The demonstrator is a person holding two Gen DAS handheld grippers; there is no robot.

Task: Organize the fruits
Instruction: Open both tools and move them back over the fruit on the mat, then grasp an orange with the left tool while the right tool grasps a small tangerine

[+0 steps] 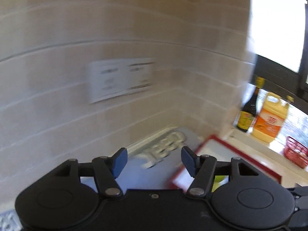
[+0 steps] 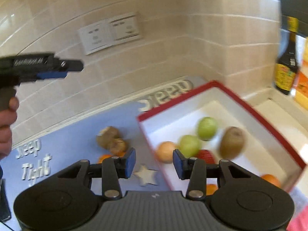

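A red-rimmed white box (image 2: 256,111) sits on a blue mat (image 2: 73,140). In it lie two green fruits (image 2: 207,128), a kiwi (image 2: 232,142), an orange-pink fruit (image 2: 165,152), a red fruit (image 2: 207,156) and oranges (image 2: 270,180). Two kiwis (image 2: 111,140) and an orange (image 2: 105,157) lie on the mat left of the box. My right gripper (image 2: 154,162) is open and empty above the box's left rim. My left gripper (image 1: 154,160) is open and empty, raised above the mat near the wall; it also shows in the right wrist view (image 2: 63,70). The box (image 1: 231,154) shows at its right.
A tiled wall with a double socket (image 2: 110,32) stands behind the mat. A dark sauce bottle (image 1: 248,113) and a yellow jug (image 1: 269,119) stand on the window ledge at the right. A red wire basket (image 1: 296,154) sits there too.
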